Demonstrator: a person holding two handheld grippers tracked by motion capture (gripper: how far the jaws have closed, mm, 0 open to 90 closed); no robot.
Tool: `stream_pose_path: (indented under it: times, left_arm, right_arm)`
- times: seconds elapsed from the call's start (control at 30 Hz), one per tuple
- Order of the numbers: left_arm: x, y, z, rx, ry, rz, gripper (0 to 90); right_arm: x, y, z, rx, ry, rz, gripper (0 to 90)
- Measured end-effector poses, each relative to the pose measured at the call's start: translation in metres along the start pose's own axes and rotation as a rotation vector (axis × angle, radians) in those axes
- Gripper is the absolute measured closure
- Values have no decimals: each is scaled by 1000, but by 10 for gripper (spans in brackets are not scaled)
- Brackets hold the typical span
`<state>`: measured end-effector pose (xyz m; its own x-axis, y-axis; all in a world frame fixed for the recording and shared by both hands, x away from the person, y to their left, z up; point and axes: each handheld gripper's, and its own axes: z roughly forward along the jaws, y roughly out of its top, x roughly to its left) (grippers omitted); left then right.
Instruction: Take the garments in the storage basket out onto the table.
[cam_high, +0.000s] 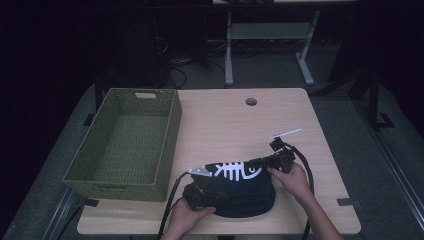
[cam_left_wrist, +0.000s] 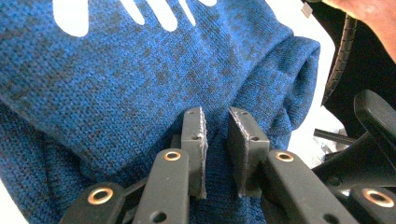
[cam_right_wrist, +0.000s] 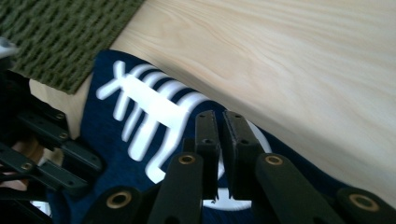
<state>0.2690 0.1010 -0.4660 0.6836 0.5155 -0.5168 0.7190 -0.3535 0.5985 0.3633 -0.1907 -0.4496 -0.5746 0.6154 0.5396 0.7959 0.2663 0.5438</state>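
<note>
A dark blue knit sweater (cam_high: 245, 195) with a white fish-bone print lies folded near the table's front edge. My left gripper (cam_high: 224, 198) rests low on its near left side. In the left gripper view the jaws (cam_left_wrist: 217, 122) stand a narrow gap apart with a ridge of the blue knit (cam_left_wrist: 116, 84) pinched between the pads. My right gripper (cam_high: 251, 163) lies across the sweater's far right edge. In the right gripper view its jaws (cam_right_wrist: 215, 122) are nearly together over the white print (cam_right_wrist: 140, 98), and nothing shows clearly between them.
A green woven basket (cam_high: 171, 145) stands empty on the left half of the wooden table (cam_high: 240, 120), close to the sweater. A thin white stick (cam_high: 285, 133) lies just behind the right hand. The table has a cable hole (cam_high: 251, 101) at the back.
</note>
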Motion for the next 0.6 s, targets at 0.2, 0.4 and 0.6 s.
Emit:
stream_pose_path:
  times: [0.2,0.4,0.6]
  left_arm:
    - [1,0,0,3,-1,3,765]
    - [0,0,-1,1,-4,3,753]
    - [-1,5,-9,-27,-39,-16,744]
  right_arm:
    - [-14,-10,1,-7,5,43,866]
    - [-8,-10,-6,-25,22,34,828]
    - [16,-17,-11,-25,122,-9,813]
